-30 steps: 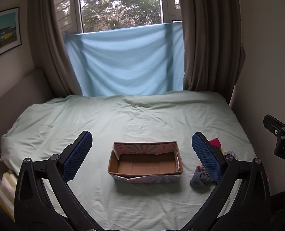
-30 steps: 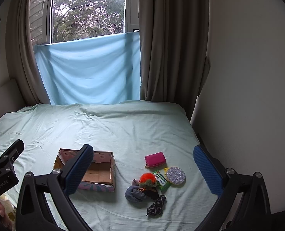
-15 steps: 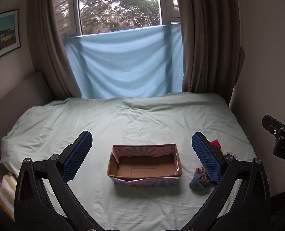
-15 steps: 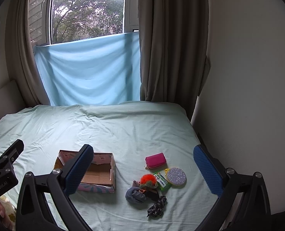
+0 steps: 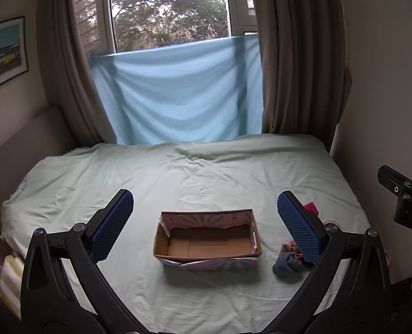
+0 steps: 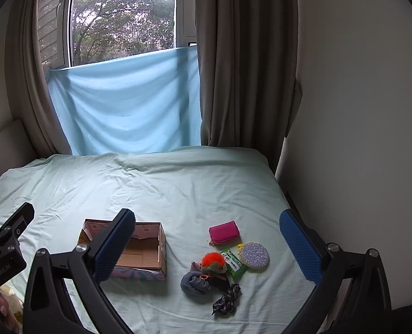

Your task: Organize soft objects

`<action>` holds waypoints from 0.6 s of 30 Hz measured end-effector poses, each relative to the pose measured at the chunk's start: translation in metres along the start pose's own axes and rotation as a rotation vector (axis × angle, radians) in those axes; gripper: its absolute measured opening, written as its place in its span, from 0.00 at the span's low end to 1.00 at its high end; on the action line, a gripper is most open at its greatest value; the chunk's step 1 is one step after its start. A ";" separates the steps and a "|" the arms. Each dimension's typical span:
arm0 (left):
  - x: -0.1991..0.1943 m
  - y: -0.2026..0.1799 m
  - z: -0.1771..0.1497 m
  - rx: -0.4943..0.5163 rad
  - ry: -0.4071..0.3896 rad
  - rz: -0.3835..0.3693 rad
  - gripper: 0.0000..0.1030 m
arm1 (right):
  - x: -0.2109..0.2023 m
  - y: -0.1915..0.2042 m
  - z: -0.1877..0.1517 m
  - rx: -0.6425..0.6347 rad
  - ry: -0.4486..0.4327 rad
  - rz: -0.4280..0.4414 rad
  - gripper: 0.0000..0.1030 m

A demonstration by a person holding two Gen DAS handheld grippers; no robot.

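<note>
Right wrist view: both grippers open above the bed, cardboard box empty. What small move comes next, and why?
Probably lower the open right gripper toward the cluster of soft things, starting with the grey-blue fabric bundle nearest the patterned cardboard box. The box holds nothing, every item lies on the pale green bedsheet to its right, and the left gripper is centred over the box, also empty.

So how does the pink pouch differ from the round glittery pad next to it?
The pink pouch is rectangular and plain magenta; the round glittery pad is a flat silvery disc with a yellow edge. The pouch looks puffier and lies farther up the bed, apart from the pile; the pad touches the green packet. Both lie on the sheet, outside the cardboard box.
</note>
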State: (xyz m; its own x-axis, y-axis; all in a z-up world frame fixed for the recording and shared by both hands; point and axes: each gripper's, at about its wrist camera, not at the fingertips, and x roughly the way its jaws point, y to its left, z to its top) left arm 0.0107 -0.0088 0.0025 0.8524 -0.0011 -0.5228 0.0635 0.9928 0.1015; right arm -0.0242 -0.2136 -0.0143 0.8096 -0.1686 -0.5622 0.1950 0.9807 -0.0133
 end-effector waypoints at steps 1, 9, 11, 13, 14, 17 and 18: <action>0.000 0.000 0.000 0.000 0.000 0.000 1.00 | 0.000 -0.001 0.000 0.001 0.000 0.000 1.00; 0.008 -0.006 -0.002 -0.017 0.015 -0.013 1.00 | 0.004 -0.006 0.002 0.004 -0.003 0.002 1.00; 0.014 -0.011 -0.007 -0.004 0.030 -0.024 1.00 | 0.005 -0.011 0.001 0.006 -0.009 -0.004 1.00; 0.022 -0.019 -0.015 0.014 0.053 -0.044 1.00 | 0.009 -0.020 -0.003 0.016 -0.007 -0.008 1.00; 0.028 -0.024 -0.020 0.024 0.069 -0.057 1.00 | 0.012 -0.025 -0.004 0.019 -0.002 -0.008 1.00; 0.047 -0.043 -0.037 0.060 0.124 -0.097 1.00 | 0.030 -0.042 -0.015 0.032 0.032 -0.018 1.00; 0.054 -0.050 -0.044 0.071 0.140 -0.111 1.00 | 0.039 -0.049 -0.021 0.034 0.048 -0.027 1.00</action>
State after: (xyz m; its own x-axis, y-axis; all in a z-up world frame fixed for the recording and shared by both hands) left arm 0.0308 -0.0536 -0.0681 0.7576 -0.0889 -0.6466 0.1942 0.9765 0.0932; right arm -0.0140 -0.2666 -0.0524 0.7763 -0.1890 -0.6014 0.2357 0.9718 -0.0013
